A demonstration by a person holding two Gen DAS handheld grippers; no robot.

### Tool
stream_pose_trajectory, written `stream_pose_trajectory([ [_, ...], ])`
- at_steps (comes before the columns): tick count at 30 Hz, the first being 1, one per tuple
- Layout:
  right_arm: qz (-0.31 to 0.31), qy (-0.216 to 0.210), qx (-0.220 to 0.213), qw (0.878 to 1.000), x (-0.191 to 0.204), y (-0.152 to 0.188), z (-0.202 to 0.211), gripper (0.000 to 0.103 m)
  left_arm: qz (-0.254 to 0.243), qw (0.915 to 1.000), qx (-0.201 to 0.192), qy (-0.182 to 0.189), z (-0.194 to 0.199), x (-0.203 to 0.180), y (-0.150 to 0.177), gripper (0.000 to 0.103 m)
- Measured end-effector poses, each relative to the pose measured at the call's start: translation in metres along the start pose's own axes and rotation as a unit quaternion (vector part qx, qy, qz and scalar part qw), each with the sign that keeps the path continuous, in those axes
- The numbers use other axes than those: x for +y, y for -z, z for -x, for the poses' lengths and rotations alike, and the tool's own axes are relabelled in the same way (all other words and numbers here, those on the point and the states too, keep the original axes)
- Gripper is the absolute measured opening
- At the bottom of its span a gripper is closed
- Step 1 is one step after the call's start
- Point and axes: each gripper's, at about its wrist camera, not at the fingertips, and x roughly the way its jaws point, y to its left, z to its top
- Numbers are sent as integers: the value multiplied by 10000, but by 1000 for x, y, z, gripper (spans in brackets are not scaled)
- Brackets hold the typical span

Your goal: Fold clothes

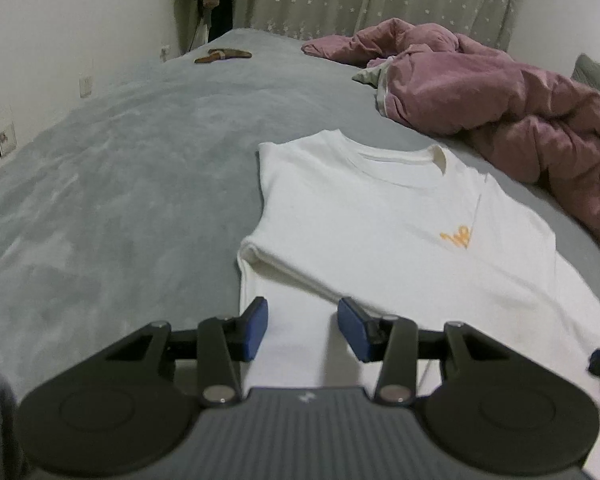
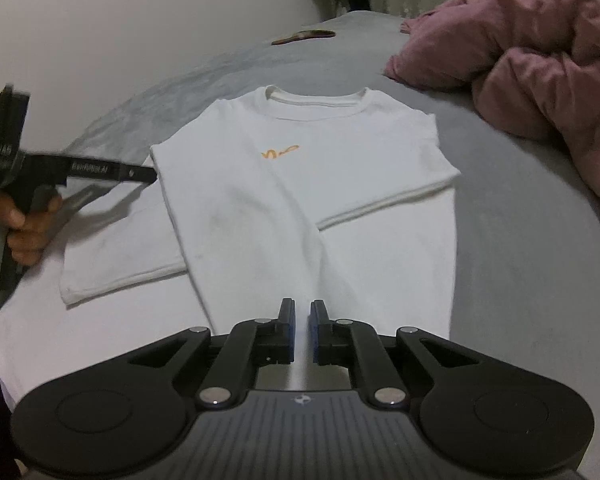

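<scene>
White cotton, the shirt (image 2: 300,184) lies flat mid-bed (image 1: 120,184), sleeves folded in, near the pink quilt (image 1: 520,100). Soft, light and limp, it is best pinched at the hem corners. Left tool (image 1: 302,326) hovers part-open and empty; right tool (image 2: 302,330) nearly closed, holding nothing.

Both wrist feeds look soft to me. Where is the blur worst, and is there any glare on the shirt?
Left wrist view: dim light, shirt soft at its right edge, no glare. Right wrist view: left gripper and hand smeared by motion, bed bowed by the lens.
</scene>
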Motion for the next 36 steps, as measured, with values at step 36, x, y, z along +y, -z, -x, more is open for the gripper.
stream_pose_trajectory([
  [36, -317, 602, -138, 9976, 8, 88, 79, 30, -636, 9949, -227, -753, 138, -43, 135, 45],
])
